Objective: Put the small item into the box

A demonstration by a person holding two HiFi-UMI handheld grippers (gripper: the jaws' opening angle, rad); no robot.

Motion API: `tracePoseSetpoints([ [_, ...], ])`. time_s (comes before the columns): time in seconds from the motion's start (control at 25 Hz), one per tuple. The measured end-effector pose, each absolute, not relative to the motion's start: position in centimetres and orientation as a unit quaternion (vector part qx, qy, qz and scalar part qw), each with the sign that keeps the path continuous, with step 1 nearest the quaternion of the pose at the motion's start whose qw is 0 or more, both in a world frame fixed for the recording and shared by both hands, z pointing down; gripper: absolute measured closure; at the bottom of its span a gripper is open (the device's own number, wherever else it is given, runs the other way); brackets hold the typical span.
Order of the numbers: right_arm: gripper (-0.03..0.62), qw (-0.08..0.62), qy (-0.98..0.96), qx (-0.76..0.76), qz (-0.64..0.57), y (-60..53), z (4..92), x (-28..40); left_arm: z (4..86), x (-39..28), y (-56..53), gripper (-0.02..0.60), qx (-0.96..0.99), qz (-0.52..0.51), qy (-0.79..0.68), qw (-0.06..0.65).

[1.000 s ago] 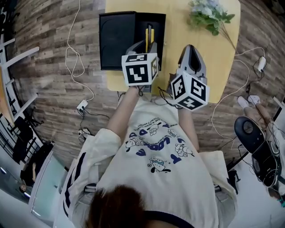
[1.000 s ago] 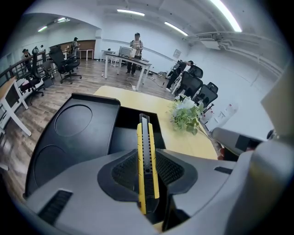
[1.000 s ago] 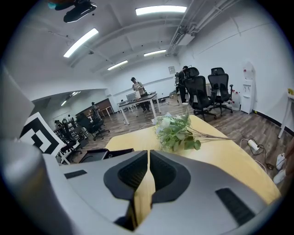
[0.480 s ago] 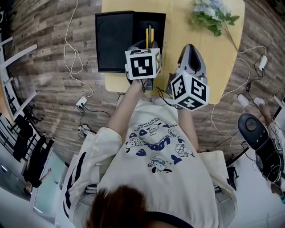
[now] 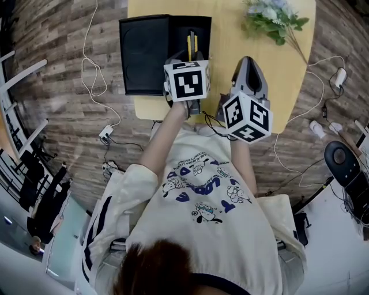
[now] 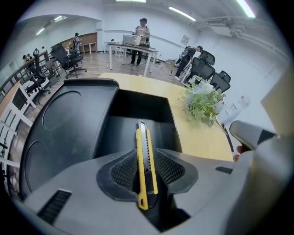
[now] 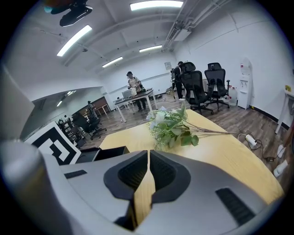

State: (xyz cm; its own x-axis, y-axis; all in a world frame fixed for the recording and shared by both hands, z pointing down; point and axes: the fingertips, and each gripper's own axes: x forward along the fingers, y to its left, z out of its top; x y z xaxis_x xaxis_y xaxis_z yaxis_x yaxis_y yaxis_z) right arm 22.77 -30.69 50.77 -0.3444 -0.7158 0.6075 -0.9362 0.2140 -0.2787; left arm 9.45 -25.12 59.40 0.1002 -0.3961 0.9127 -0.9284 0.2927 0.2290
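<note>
A yellow utility knife [image 6: 144, 160] lies lengthwise between the pads of my left gripper [image 6: 147, 170], its tip pointing into the open black box [image 6: 138, 108]. The left jaws are opening, and the pads stand close along the knife's sides. In the head view the knife [image 5: 191, 41] sits over the box's right compartment [image 5: 202, 29], with the left gripper [image 5: 187, 60] at the box's near edge. My right gripper [image 5: 248, 66] hovers over the yellow table to the right of the box, jaws shut and empty [image 7: 148, 160].
The box's lid half [image 5: 144, 55] lies flat to the left and overhangs the yellow table [image 5: 230, 40]. A bunch of artificial flowers [image 5: 271, 17] lies at the far right of the table. Cables and office chairs are on the wooden floor around it.
The left gripper with the knife has moved slightly forward and right along the box's near edge. The right gripper has stayed in place.
</note>
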Motion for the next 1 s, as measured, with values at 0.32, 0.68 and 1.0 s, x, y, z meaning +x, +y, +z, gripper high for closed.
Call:
tracePoseSetpoints([
  [0.32,0.560,0.169,-0.765,0.544,0.301,-30.5,49.8,22.2,57.2,8.7,-25.6,0.446,0.555,0.233,-0.628,0.493],
  [0.68,0.560,0.147,-0.794,0.528,0.262,-30.0,46.0,19.5,50.7,7.0,-26.4,0.514,0.601,0.188,-0.659,0.411],
  [1.0,0.560,0.117,-0.818,0.520,0.216,-29.6,41.8,17.1,43.5,5.9,-26.4,0.549,0.656,0.126,-0.674,0.316],
])
